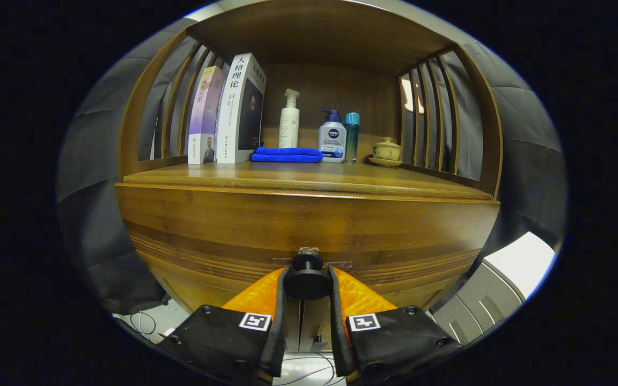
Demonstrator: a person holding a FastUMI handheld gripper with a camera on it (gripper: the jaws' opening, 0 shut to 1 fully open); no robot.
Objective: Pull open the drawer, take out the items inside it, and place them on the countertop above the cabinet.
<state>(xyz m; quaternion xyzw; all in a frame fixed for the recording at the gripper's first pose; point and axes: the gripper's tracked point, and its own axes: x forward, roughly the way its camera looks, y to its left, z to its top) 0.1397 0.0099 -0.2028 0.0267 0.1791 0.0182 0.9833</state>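
Note:
A wooden cabinet faces me, its closed drawer front (309, 225) spanning the width below the countertop (309, 179). A black round knob (307, 277) sticks out of the drawer's lower middle. My gripper (307, 281) has its two black fingers on either side of that knob, both pressing against its disc. The orange finger bodies (362, 297) run back from the knob. The drawer's inside is hidden.
On the countertop, at the back, stand two books (228, 110), a folded blue cloth (286, 155), a white pump bottle (289, 119), a blue-capped pump bottle (332, 136), a teal bottle (351, 135) and a small lidded cup on a saucer (387, 150). Slatted side walls flank it. Cables (145, 321) lie on the floor.

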